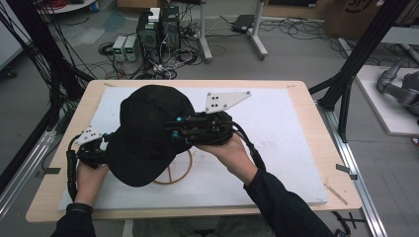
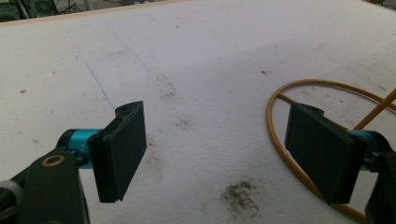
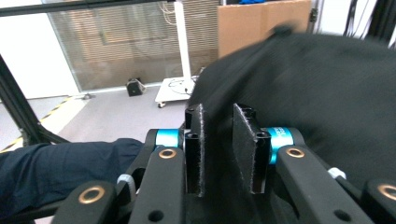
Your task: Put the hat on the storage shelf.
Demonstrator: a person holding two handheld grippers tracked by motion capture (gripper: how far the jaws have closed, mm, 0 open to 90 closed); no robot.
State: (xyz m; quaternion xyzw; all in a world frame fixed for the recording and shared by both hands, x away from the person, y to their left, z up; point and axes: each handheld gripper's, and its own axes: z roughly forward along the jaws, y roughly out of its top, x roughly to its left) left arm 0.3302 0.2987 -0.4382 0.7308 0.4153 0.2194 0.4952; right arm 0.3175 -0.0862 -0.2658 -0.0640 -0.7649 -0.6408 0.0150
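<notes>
Left gripper point(image 1: 101, 148), 9 o'clock on the white mat point(image 1: 276, 123), jaws spread wide and empty | black baseball cap point(image 1: 148, 133) held aloft at centre over a yellow ring point(image 2: 299, 158) | right gripper point(image 3: 218, 140), 3 o'clock of the cap, jaws clenched on its fabric.

Your left hand point(image 1: 88, 178) enters from the bottom edge and holds the left gripper point(image 2: 215, 154) low over the table, at the left side. Its jaws stand wide apart with nothing between them. Your right hand point(image 1: 231, 154) reaches in from the lower right, forearm angled toward the centre, and holds the right gripper point(image 3: 219, 149) raised and pointing left. Its jaws are drawn close together, clamped on the edge of the cap point(image 1: 148, 131).
</notes>
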